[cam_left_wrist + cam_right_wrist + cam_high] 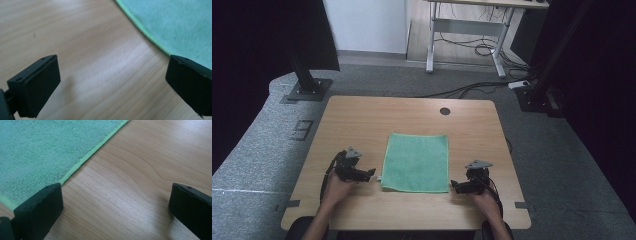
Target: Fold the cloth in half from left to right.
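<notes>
A green towel (416, 161) lies flat in the middle of the wooden table (362, 120). My left gripper (372, 173) rests low beside the towel's near left corner, open, with bare wood between its jaws. In the left gripper view the towel (175, 22) edge runs just past the right jaw. My right gripper (453, 184) sits by the near right corner, also open. The right gripper view has the towel (42, 150) hem reaching the left jaw, and the gripper (115, 207) holds nothing.
A round grommet hole (445, 111) marks the table's far side. Black stand bases (307, 90) sit on the grey carpet at the far left and far right, with cables (472, 90) across the floor and a white desk frame (467, 30) behind.
</notes>
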Demonstrator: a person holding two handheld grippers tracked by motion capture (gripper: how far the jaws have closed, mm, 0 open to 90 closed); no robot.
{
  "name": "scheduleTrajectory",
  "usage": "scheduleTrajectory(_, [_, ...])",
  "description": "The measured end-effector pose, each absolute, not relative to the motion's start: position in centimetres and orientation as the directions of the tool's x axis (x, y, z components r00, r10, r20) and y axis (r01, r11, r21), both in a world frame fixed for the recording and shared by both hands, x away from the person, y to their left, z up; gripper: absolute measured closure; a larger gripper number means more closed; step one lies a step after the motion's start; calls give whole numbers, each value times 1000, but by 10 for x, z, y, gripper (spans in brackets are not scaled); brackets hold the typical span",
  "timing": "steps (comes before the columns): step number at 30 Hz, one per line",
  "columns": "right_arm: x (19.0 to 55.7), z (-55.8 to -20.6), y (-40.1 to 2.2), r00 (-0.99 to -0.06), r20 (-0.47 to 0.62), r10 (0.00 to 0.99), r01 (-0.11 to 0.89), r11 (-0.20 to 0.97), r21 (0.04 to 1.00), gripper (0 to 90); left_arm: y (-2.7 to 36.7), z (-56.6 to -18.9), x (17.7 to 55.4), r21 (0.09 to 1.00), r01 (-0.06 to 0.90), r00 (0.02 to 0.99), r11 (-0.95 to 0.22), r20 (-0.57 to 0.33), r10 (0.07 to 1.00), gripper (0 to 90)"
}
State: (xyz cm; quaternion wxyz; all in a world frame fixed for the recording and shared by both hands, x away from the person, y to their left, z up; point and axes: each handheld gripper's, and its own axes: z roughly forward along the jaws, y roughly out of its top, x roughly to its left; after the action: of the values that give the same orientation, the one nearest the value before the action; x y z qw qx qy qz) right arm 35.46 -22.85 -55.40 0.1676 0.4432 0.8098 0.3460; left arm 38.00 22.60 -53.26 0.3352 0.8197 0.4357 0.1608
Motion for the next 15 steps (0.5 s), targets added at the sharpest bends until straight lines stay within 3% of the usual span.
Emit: scheduleTrajectory(15, [347,-544,-216,-569,38,822,582,369,725,0,181,-522,430,695,570,595,-439,20,804,0])
